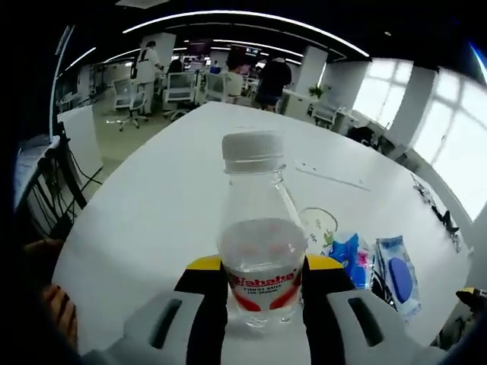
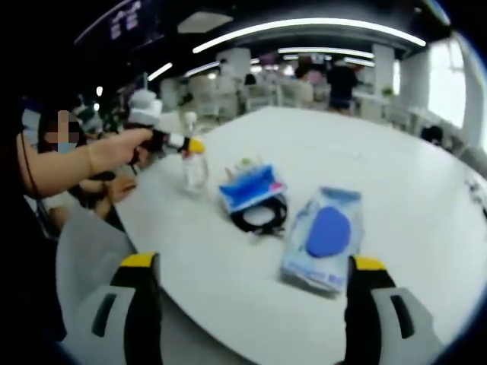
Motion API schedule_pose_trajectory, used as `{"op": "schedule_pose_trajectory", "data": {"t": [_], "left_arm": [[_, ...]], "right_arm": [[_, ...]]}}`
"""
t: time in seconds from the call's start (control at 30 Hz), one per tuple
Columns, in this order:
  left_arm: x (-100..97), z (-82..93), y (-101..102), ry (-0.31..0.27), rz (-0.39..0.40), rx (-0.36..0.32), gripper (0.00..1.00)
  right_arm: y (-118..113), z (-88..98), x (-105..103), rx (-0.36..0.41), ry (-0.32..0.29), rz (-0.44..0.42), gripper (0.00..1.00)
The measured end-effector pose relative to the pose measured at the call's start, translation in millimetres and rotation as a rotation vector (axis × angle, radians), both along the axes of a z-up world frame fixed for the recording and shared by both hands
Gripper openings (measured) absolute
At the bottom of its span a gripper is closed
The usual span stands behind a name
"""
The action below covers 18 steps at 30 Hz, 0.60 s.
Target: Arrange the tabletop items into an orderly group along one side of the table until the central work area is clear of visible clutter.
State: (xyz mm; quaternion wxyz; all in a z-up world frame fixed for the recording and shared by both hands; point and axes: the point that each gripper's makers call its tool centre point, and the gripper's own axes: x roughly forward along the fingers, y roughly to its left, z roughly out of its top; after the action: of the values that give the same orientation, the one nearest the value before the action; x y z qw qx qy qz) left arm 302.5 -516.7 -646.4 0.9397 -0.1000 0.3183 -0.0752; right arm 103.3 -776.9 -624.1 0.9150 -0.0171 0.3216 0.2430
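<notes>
The left gripper clamps an upright bottle on the table, while the right gripper hangs open near a blue packet.

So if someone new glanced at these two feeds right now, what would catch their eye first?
Probably the clear water bottle with the red label, standing between the left gripper's yellow-tipped jaws near the table edge. Next, the blue packet lying ahead of the right gripper's wide-open jaws, with a black cable coil and a blue pouch beyond it.
</notes>
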Motion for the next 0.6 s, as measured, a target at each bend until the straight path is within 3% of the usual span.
{"op": "schedule_pose_trajectory", "data": {"t": [0.2, 0.37, 0.6], "left_arm": [[9.5, 7.2, 5.8, -0.057, -0.026, 0.037, 0.36], [21.4, 16.2, 10.1, -0.141, -0.056, 0.084, 0.36], [35.5, 19.2, 14.9, -0.198, -0.085, 0.120, 0.36]], "right_arm": [[1.2, -3.3, 0.2, 0.005, 0.010, 0.000, 1.00], [2.0, -1.1, 2.8, 0.024, 0.005, -0.008, 1.00], [-0.9, -4.1, 4.4, 0.012, 0.010, -0.020, 1.00]]}}
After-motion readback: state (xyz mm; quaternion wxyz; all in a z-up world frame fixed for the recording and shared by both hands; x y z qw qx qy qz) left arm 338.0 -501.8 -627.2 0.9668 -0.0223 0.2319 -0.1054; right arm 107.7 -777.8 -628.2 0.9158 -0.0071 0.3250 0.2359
